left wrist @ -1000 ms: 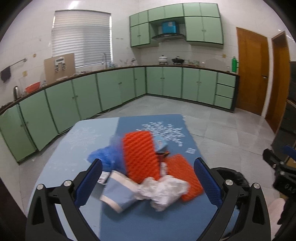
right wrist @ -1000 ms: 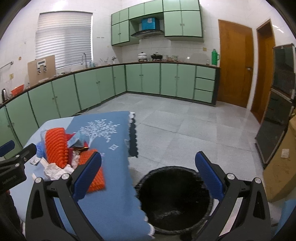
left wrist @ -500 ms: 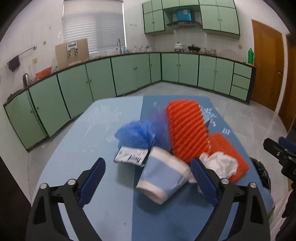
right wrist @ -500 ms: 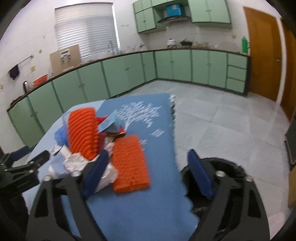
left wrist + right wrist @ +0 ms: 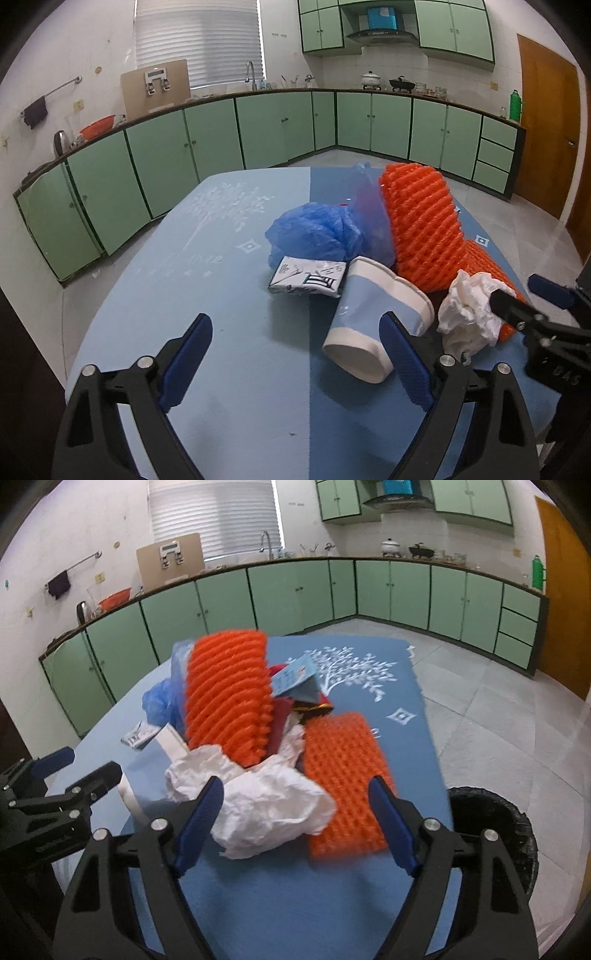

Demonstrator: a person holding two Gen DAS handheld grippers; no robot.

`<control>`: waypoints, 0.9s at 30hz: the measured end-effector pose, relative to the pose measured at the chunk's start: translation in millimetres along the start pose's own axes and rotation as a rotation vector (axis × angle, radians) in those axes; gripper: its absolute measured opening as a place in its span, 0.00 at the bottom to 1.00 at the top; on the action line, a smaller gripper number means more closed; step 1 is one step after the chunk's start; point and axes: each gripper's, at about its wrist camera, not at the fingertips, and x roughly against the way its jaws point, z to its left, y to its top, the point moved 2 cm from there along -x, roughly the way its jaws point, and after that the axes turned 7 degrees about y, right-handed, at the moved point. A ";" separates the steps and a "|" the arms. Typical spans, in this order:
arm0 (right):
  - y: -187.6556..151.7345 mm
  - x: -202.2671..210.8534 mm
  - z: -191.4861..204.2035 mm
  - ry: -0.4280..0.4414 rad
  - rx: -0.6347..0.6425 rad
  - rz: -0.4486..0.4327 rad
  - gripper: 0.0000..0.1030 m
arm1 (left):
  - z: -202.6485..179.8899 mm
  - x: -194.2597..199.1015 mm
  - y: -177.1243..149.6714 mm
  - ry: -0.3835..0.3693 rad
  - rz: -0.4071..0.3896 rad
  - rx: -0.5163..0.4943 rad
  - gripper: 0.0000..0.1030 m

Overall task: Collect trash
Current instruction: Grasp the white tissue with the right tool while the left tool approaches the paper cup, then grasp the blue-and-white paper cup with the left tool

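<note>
Left wrist view: the left gripper hangs over the blue table with its jaws wide and nothing between the pads; the paper cup lies on its side just behind the right-hand finger, in the lower centre of the frame. Above the cup sit a printed wrapper, a blue bag and an upright orange net, all bunched together at centre right. A crumpled tissue lies at the right edge, with the right gripper reaching in beside it. Right wrist view: the right gripper has just been closing — its jaws are narrower, yet the pads press on nothing; the tissue sits between the fingers, touching the left one. A flat orange net lies beside it at centre right, and the black bin stands on the floor at lower right, just off the table's edge.
</note>
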 end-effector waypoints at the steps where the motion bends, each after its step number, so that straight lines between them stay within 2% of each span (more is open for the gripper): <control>1: -0.9 -2.8 1.0 0.006 0.001 0.012 0.68 | 0.5 -0.6 -0.5 -0.001 0.001 0.001 0.87; 4: -4.3 -8.1 3.2 0.056 -0.008 0.047 0.53 | 0.6 -1.9 -1.9 -0.004 0.005 -0.001 0.87; 6: -6.8 -10.9 4.1 0.102 -0.005 0.073 0.31 | -0.5 -3.0 -1.8 -0.009 0.010 -0.003 0.87; 8: -8.0 -11.4 5.3 0.140 -0.004 0.080 0.18 | -2.3 -3.7 -2.7 -0.015 0.015 -0.005 0.87; 10: -7.3 -6.9 6.6 0.163 -0.006 0.069 0.12 | -4.0 -4.1 -2.6 -0.019 0.017 -0.008 0.87; 13: -4.7 2.1 4.8 0.173 -0.007 0.042 0.09 | -9.3 -3.4 -2.9 -0.030 0.015 -0.018 0.87; 21: 4.6 29.5 -12.7 0.131 -0.019 -0.041 0.09 | -32.7 -9.4 -4.0 -0.081 0.033 -0.044 0.90; 27: 2.7 34.3 -34.6 0.053 -0.036 -0.048 0.09 | -53.1 -21.4 -7.9 -0.087 0.043 -0.103 0.94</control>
